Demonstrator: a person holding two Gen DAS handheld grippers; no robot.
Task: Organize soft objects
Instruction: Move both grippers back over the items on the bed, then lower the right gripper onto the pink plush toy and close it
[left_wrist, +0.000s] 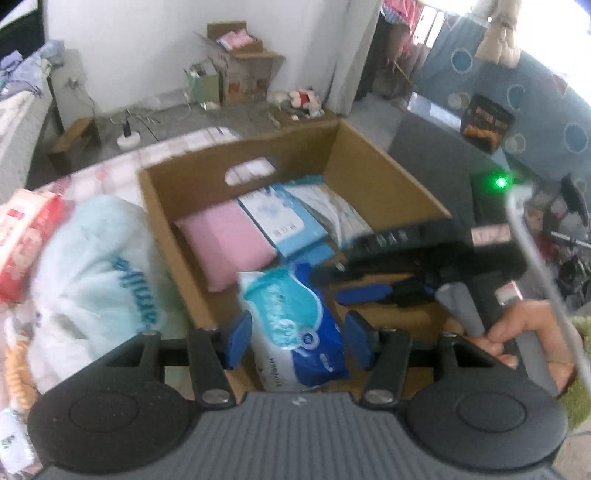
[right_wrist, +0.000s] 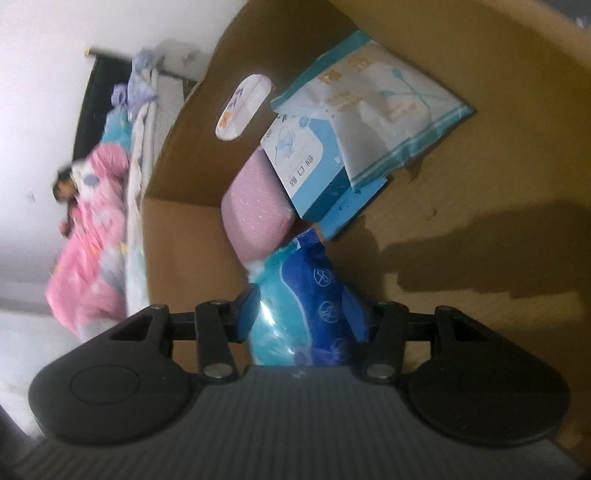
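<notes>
Left wrist | left gripper (left_wrist: 295, 334) and right gripper (right_wrist: 308, 312) both flank blue tissue pack (left_wrist: 299, 325), contact unclear | print unreadable

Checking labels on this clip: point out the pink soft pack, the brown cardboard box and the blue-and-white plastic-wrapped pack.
Pink soft pack (left_wrist: 225, 243), left wrist view, top face.
Brown cardboard box (left_wrist: 184, 184), left wrist view, far wall.
Blue-and-white plastic-wrapped pack (right_wrist: 317, 302), right wrist view, blue side.

The left wrist view looks steeply down from above the near edge of the open brown cardboard box (left_wrist: 373, 177), the room beyond. The right wrist view sits close inside the box, rolled sideways. Both share the box interior and the pink soft rectangular pack (left_wrist: 225, 243) (right_wrist: 255, 218).
</notes>
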